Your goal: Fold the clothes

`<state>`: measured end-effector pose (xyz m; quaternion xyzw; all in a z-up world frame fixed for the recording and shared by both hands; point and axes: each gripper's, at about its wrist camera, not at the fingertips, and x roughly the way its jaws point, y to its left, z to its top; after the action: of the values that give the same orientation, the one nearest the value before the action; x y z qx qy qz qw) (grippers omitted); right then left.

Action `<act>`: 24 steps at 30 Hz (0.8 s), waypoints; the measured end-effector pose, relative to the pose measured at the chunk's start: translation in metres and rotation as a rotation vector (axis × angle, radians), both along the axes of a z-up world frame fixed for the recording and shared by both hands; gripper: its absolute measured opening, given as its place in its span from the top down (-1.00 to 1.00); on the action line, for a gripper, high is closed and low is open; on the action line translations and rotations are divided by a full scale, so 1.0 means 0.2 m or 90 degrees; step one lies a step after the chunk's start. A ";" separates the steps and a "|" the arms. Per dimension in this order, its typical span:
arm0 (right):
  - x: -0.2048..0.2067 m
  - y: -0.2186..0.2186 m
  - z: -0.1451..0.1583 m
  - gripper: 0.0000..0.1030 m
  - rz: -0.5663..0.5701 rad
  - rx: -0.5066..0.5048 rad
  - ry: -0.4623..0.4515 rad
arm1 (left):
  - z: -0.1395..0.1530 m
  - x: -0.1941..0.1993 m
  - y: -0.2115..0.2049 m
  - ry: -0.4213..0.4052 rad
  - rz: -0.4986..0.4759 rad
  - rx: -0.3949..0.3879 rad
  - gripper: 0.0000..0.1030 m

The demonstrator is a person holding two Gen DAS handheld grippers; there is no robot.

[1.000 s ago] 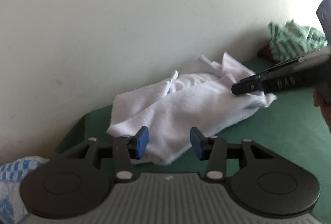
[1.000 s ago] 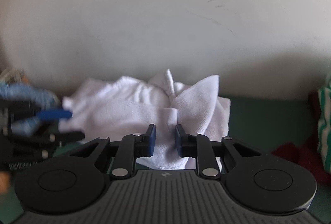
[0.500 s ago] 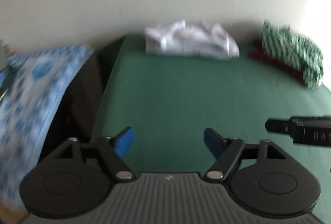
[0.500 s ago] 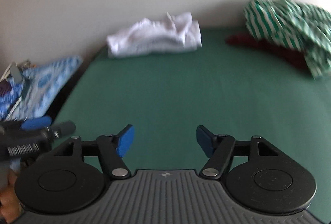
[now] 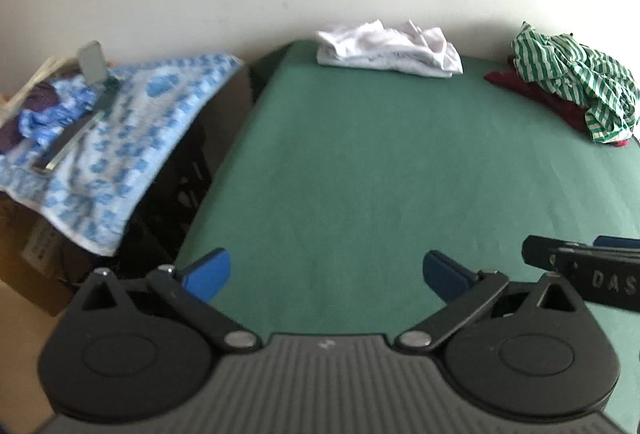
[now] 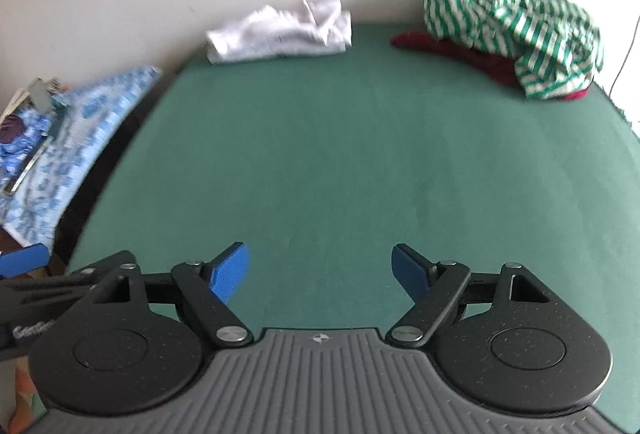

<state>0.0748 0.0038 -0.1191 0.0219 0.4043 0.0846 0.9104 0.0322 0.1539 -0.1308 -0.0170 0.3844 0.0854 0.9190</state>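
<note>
A folded white garment [image 5: 390,49] [image 6: 280,31] lies at the far edge of the green table [image 5: 380,173] [image 6: 360,161], against the wall. A crumpled green-and-white striped garment [image 5: 572,73] [image 6: 516,25] sits on a dark red one [image 5: 536,93] [image 6: 460,51] at the far right. My left gripper [image 5: 326,272] hangs over the near part of the table, jaws opening wide, nothing between them. My right gripper [image 6: 320,268] is beside it, jaws also opening and empty. The right gripper's finger shows at the right edge of the left wrist view [image 5: 580,266].
A blue-and-white patterned cloth [image 5: 120,137] [image 6: 68,137] covers a dark box left of the table, with a metal strip [image 5: 68,149] and small items on it. A white wall stands behind the table. A cardboard box [image 5: 28,254] stands at lower left.
Both grippers have let go of the white garment and pulled far back from it toward the near side of the table. Their jaws have spread from nearly shut to wide.
</note>
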 end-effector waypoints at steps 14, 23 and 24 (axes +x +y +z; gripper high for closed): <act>-0.16 0.00 0.08 -0.62 -0.076 -0.019 -0.078 | 0.13 -0.10 -0.10 -0.027 -0.024 0.079 -0.99; -0.17 0.21 0.10 -0.65 -0.115 -0.041 -0.092 | 0.07 -0.10 -0.03 -0.015 -0.147 0.053 -0.99; -0.18 0.22 0.11 -0.65 -0.116 -0.049 -0.094 | 0.07 -0.10 -0.04 -0.010 -0.166 0.050 -0.99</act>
<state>0.0392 0.0487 -0.0980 0.0171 0.3357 -0.0126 0.9417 0.0123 0.1456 -0.1173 0.0683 0.3726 -0.0197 0.9253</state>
